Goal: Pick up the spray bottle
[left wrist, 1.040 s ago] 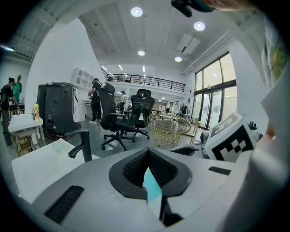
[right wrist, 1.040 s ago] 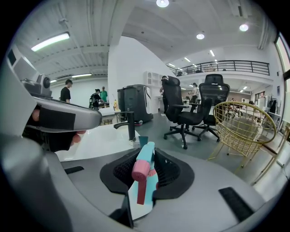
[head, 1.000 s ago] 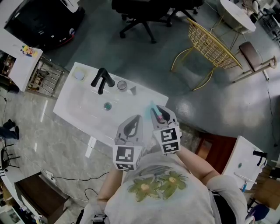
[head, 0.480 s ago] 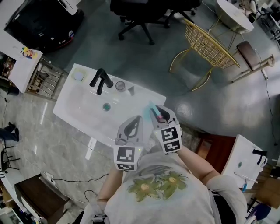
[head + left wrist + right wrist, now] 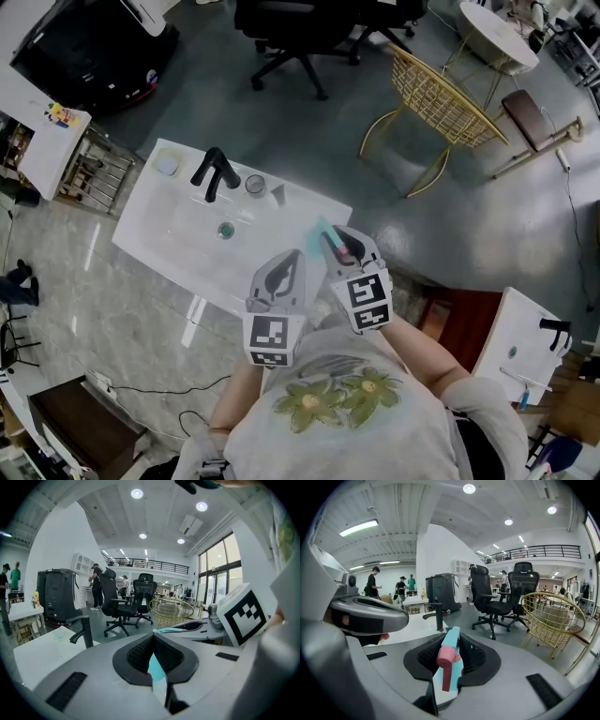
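Nearest is the person's pale shirt [image 5: 347, 412] with its flower print. Just beyond it the two tongs are held side by side above the worktop's [image 5: 178, 234] near edge, toward its right end.

The left tongs [image 5: 292, 255] have their tips together. In the left gripper view only a narrow slit is left behind the tips, and a pale blue sliver shows in it; I cannot tell what that is.

The right tongs [image 5: 343, 244] are clamped on the spray bottle [image 5: 327, 234], which is lifted clear of the worktop over its right end. The right gripper view shows the ribbed pads pressing both sides of the teal bottle, with the pink trigger [image 5: 446, 660] hanging toward the camera and the nozzle pointing away.

Farther along the white worktop, a round drain [image 5: 225, 230] sits near the middle. At the far edge stands a black faucet [image 5: 216, 172], with a small cup [image 5: 255, 184] just to its right.

Beyond, on the grey floor, are a black office chair [image 5: 300, 28] and a yellow wire chair [image 5: 441, 98].
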A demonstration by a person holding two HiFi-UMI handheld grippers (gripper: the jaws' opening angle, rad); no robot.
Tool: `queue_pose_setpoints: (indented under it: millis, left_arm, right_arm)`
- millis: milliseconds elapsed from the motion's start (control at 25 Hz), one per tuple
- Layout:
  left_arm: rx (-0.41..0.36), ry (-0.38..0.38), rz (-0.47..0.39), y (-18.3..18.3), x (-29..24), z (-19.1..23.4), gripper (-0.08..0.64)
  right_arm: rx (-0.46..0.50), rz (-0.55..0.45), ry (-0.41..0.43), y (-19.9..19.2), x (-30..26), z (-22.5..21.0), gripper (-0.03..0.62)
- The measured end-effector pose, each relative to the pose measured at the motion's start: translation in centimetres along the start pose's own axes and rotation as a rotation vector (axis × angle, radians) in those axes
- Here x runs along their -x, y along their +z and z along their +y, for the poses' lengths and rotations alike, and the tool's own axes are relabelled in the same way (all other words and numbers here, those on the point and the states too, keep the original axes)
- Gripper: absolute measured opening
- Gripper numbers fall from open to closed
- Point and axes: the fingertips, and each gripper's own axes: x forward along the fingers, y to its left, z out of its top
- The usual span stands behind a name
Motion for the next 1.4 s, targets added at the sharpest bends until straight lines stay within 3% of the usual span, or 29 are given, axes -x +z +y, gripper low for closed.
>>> queue_pose_setpoints:
  millis: [1400]
  left_arm:
    - [-0.065,-0.082,-0.022,-1.0,4.7,-5.6,0.009]
  right_arm:
    - [0.041,-0.139,-0.022,2.2,10.0,3.2,0.091]
